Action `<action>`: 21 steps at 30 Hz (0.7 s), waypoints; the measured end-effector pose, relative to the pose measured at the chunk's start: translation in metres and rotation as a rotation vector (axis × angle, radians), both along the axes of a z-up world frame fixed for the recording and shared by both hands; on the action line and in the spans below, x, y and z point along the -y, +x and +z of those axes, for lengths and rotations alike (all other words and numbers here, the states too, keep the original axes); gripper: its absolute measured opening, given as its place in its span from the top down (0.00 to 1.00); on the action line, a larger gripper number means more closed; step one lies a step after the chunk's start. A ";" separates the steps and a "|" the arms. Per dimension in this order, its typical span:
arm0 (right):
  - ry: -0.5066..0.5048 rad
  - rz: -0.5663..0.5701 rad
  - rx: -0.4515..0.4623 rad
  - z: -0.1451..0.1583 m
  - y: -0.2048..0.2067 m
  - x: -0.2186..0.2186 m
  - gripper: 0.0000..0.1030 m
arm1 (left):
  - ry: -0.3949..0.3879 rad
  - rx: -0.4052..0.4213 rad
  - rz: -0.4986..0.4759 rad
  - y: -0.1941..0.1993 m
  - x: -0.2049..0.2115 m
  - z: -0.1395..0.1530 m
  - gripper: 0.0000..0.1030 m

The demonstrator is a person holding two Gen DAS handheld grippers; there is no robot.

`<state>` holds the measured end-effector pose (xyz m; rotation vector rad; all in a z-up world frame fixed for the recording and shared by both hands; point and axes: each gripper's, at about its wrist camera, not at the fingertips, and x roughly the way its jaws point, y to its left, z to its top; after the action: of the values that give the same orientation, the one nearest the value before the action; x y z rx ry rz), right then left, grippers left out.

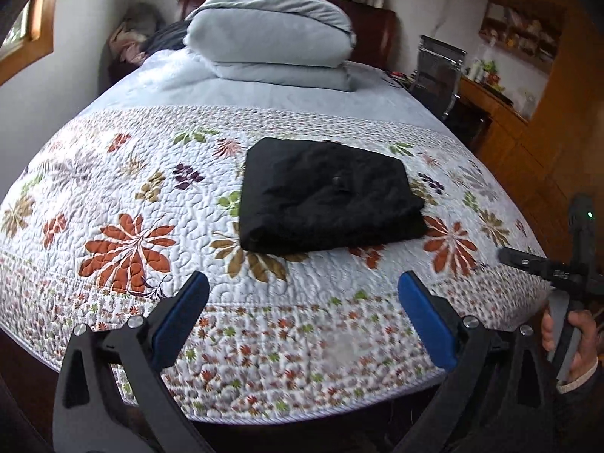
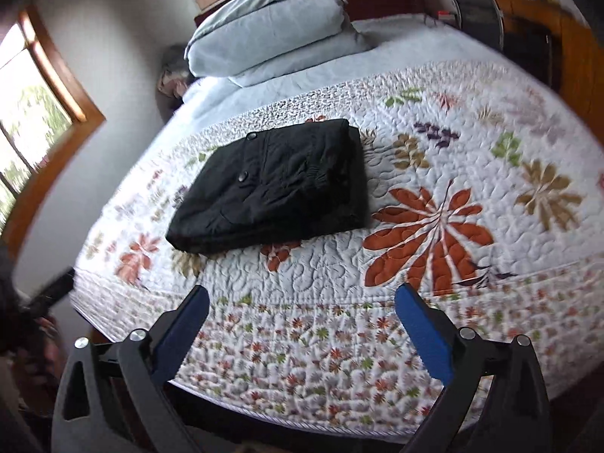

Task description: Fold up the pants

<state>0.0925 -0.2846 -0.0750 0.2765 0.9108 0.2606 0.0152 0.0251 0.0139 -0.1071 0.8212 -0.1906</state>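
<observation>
The black pants point(image 1: 328, 196) lie folded into a compact rectangle on the floral quilt point(image 1: 132, 196) in the middle of the bed. They also show in the right wrist view point(image 2: 279, 188), with a button on top. My left gripper point(image 1: 304, 290) is open and empty, held above the foot of the bed, short of the pants. My right gripper point(image 2: 302, 298) is open and empty too, back from the pants, which lie ahead to its left. The right gripper's body and the hand holding it show at the right edge of the left wrist view point(image 1: 566, 275).
A folded light blue duvet point(image 1: 271, 41) is stacked at the head of the bed against the dark headboard. A chair point(image 1: 438, 71) and wooden desk with shelves point(image 1: 502, 109) stand on the right. Windows and a white wall point(image 2: 113, 56) are on the left.
</observation>
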 end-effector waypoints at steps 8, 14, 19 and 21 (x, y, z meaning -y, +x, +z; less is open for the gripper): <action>-0.091 -0.065 0.027 0.026 -0.027 -0.029 0.03 | 0.055 0.030 -0.033 -0.028 0.028 0.022 0.03; -0.107 -0.123 0.055 0.042 -0.043 -0.034 0.03 | 0.070 0.046 -0.040 -0.042 0.037 0.030 0.03; -0.107 -0.139 0.055 0.045 -0.052 -0.037 0.03 | 0.075 0.052 -0.038 -0.050 0.043 0.035 0.03; -0.117 -0.152 0.052 0.046 -0.054 -0.038 0.03 | 0.078 0.052 -0.035 -0.052 0.045 0.037 0.03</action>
<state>0.0380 -0.2469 -0.0293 0.2286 0.8459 0.0740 -0.0372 -0.0195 0.0508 -0.0142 0.7783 -0.1935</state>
